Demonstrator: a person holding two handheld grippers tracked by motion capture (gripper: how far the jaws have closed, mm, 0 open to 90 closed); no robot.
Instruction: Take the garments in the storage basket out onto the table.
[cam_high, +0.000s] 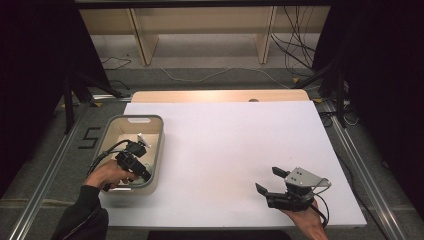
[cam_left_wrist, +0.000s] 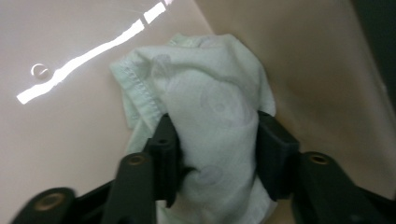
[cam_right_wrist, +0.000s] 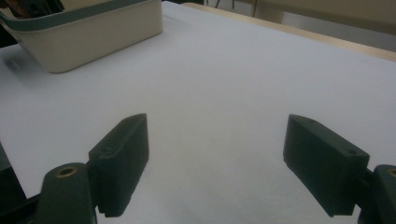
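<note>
Left gripper (cam_left_wrist: 212, 154): down inside the bin, its two black jaws clamped on a bunched cloth, one pad pressing each flank of the bundle.
Left gripper from above (cam_high: 134, 162): reaching into the near end of the bin, with the person's left hand (cam_high: 106, 175) wrapped round its body just outside the near wall.
Cloth (cam_left_wrist: 205, 107): pale green-white with faint round spots and a stitched hem; squeezed between the left fingers, its loose upper part bulging out past the fingertips and a fold of hem hanging off to the side of one pad.
Cloth from above (cam_high: 140, 138): a small pale scrap just beyond the left fingertips, inside the bin.
Bin (cam_high: 158, 145): cream plastic with a grey-green rim and a handle slot in its far wall; it surrounds the left fingers, and its smooth beige floor lies right behind the cloth.
Bin from the right gripper view (cam_right_wrist: 93, 35): well ahead of the right fingers, off to one side, apart from them.
Right gripper (cam_high: 271, 181): jaws spread wide with nothing between them, held low over the table by the right hand (cam_high: 305, 220).
Right fingers (cam_right_wrist: 122, 154): bare white surface between and ahead of the pads.
Table (cam_high: 225, 145): white sheet, under both grippers.
</note>
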